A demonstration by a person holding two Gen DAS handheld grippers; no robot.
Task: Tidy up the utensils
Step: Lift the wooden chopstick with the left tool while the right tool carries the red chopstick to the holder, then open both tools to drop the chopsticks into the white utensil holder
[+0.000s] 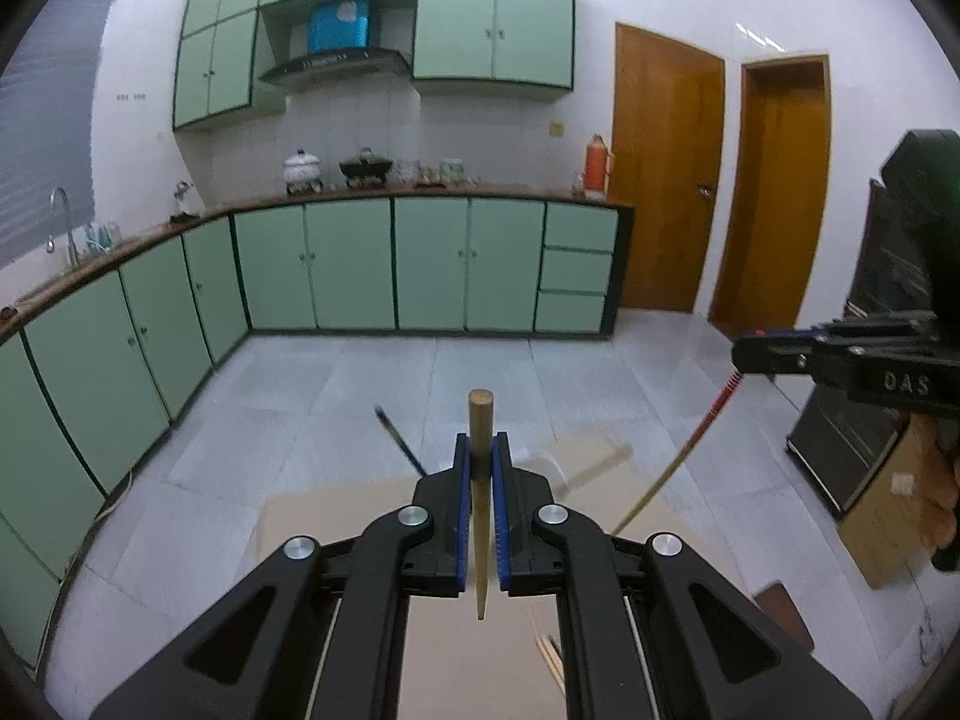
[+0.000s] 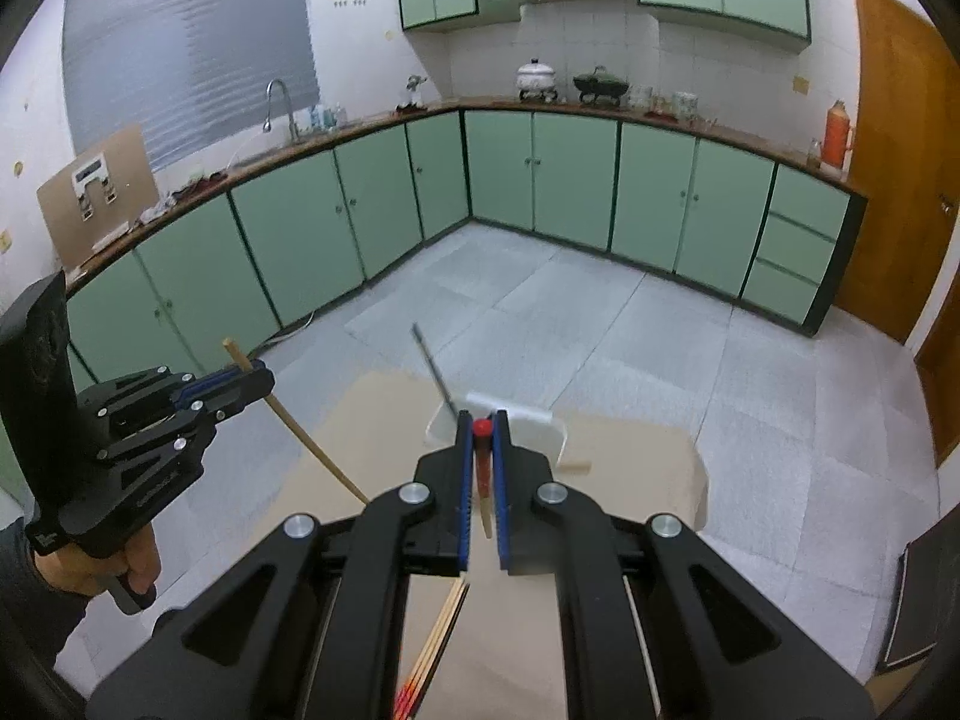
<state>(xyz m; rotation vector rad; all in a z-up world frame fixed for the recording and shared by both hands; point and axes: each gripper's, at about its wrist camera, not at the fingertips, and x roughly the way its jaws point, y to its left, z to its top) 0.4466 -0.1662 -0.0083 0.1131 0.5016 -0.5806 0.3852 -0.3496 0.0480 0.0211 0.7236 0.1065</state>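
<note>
Chopsticks are clamped singly, plain one (image 1: 480, 504) in the left gripper (image 1: 480, 450), red-topped one (image 2: 482, 462) in the right gripper (image 2: 482, 429), whose view alone shows a white holder (image 2: 528, 420).

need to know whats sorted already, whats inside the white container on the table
A dark thin utensil handle sticks up out of the white rectangular plastic container. The right gripper, shut on a red-topped chopstick, covers much of its inside.
</note>
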